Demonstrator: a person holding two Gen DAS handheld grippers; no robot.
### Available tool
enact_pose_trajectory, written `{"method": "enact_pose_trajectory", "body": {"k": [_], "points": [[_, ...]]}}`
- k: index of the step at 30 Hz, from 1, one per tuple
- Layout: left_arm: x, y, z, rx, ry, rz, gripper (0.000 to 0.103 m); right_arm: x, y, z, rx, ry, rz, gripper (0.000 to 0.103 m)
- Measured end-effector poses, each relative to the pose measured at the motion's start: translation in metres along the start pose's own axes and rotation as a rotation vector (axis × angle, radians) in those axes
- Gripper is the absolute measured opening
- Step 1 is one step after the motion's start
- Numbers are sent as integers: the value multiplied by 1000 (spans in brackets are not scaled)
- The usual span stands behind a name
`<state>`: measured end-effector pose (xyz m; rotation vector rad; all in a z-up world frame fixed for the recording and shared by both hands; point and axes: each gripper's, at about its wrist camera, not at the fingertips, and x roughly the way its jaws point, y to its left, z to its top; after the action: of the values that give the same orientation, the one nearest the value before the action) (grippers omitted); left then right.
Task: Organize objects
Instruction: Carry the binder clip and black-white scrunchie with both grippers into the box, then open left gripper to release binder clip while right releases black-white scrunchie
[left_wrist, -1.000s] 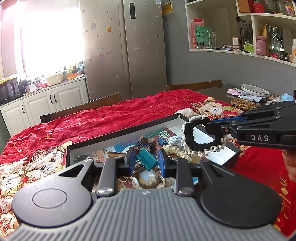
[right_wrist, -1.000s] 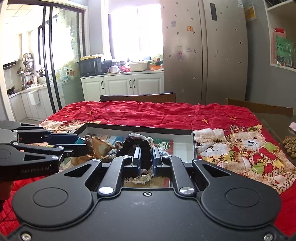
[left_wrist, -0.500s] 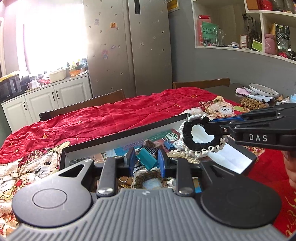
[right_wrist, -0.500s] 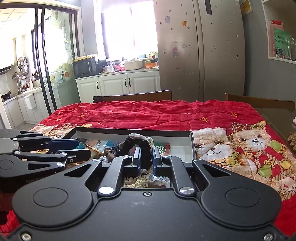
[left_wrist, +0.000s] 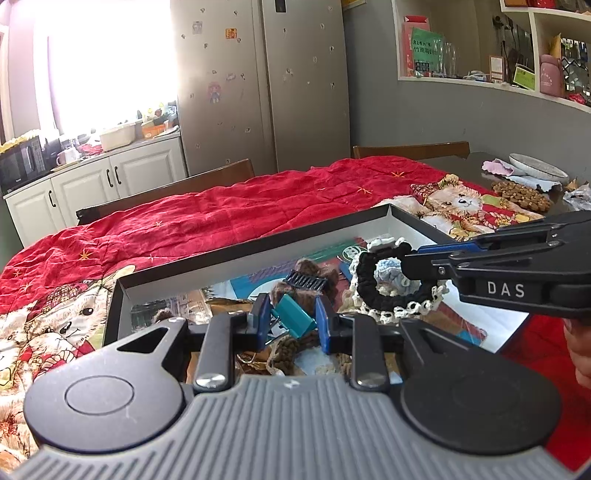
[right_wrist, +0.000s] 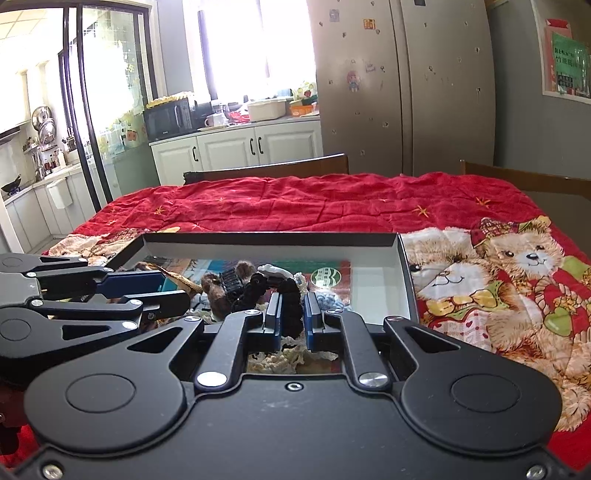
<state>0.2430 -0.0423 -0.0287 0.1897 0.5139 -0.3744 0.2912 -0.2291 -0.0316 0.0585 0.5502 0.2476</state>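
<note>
A shallow black box (left_wrist: 258, 245) with white inner walls lies on the red quilt (left_wrist: 229, 210), filled with hair accessories. My left gripper (left_wrist: 291, 318) hovers over the box's near left part, shut on a teal hair clip (left_wrist: 293, 316). From the right, my right gripper (left_wrist: 410, 260) reaches over the box, shut on a black scrunchie with white lace trim (left_wrist: 369, 291) that hangs from its tips. In the right wrist view the right gripper (right_wrist: 291, 319) pinches the black scrunchie (right_wrist: 290, 308) above the box (right_wrist: 269, 237), and the left gripper (right_wrist: 173, 290) stands at the left.
Inside the box lie a black comb clip (left_wrist: 308, 282), brown furry ties (right_wrist: 216, 291), a pale blue knit piece (left_wrist: 388, 275) and cream lace. Wooden chairs (right_wrist: 280, 168) stand behind the table. A plate (left_wrist: 537, 171) and clutter sit on the bare tabletop at far right.
Both grippers have come forward and down over the box, which now looks nearer and larger. The teal clip and the scrunchie stay gripped as before.
</note>
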Motion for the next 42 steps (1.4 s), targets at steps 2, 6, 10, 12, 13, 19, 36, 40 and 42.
{"method": "enact_pose_trajectory", "body": {"k": [2, 6, 10, 12, 13, 19, 36, 40, 42], "points": [[2, -1, -1, 4, 3, 3, 30, 2, -1, -1, 1, 5, -1, 12], [5, -3, -3, 11, 9, 8, 30, 6, -3, -3, 3, 11, -2, 12], [8, -4, -4, 16, 16, 8, 30, 8, -4, -4, 3, 19, -2, 12], [9, -5, -5, 17, 19, 8, 30, 9, -4, -5, 2, 22, -2, 12], [9, -6, -5, 18, 20, 9, 30, 9, -4, -6, 1, 24, -1, 12], [12, -6, -7, 23, 32, 9, 31, 12, -4, -7, -5, 31, -1, 12], [17, -9, -12, 35, 52, 12, 36, 14, -5, -10, -6, 36, -4, 15], [16, -9, -12, 35, 47, 10, 51, 13, -4, -11, -7, 33, -7, 18], [14, -9, -11, 32, 40, 5, 54, 12, -5, -10, 1, 34, -3, 22]]}}
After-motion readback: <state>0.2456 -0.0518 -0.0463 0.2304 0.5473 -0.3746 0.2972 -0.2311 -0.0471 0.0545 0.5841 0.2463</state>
